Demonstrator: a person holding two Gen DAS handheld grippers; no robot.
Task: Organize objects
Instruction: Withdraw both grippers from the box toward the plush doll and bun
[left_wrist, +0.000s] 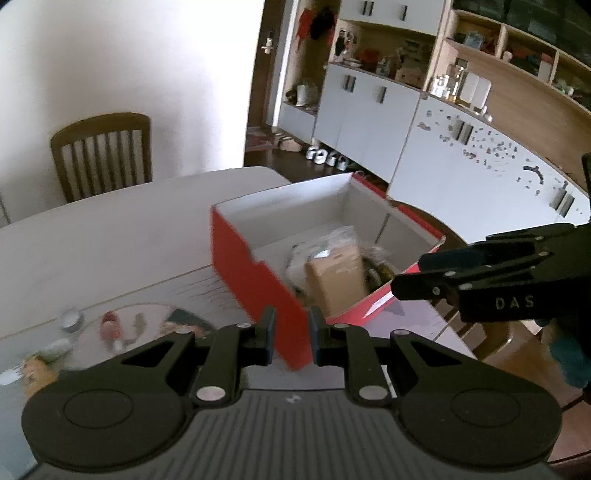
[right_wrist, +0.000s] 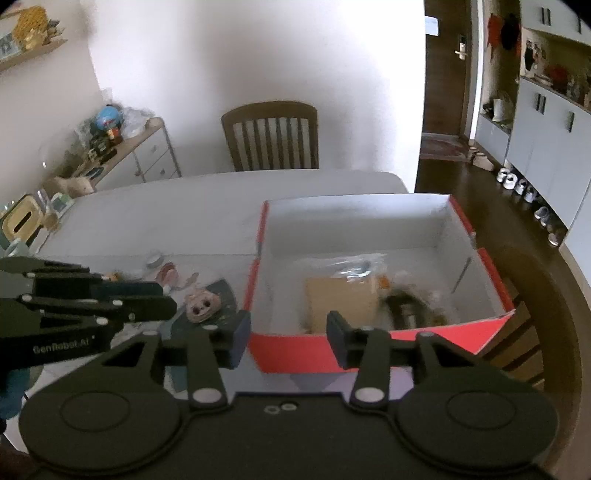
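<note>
A red shoebox (left_wrist: 236, 251) (right_wrist: 443, 332) with a white inside stands open on the table. In it lie a tan cardboard packet (left_wrist: 336, 277) (right_wrist: 340, 299), a clear plastic bag (left_wrist: 332, 240) (right_wrist: 351, 266) and a dark, blurred item (left_wrist: 376, 273) (right_wrist: 410, 306). My left gripper (left_wrist: 291, 332) (right_wrist: 170, 300) is shut and holds nothing; it hangs left of the box, apart from it. My right gripper (right_wrist: 288, 332) (left_wrist: 408, 275) is open in front of the box's near red wall, with nothing pressed between its pads.
Loose small things lie left of the box: a silver round tin (left_wrist: 72, 319) (right_wrist: 154, 260), pink pieces, and a pig-face piece (right_wrist: 203, 306) on a dark card. A wooden chair (right_wrist: 269, 136) stands behind the table. Another chair (right_wrist: 517, 332) is at the right edge.
</note>
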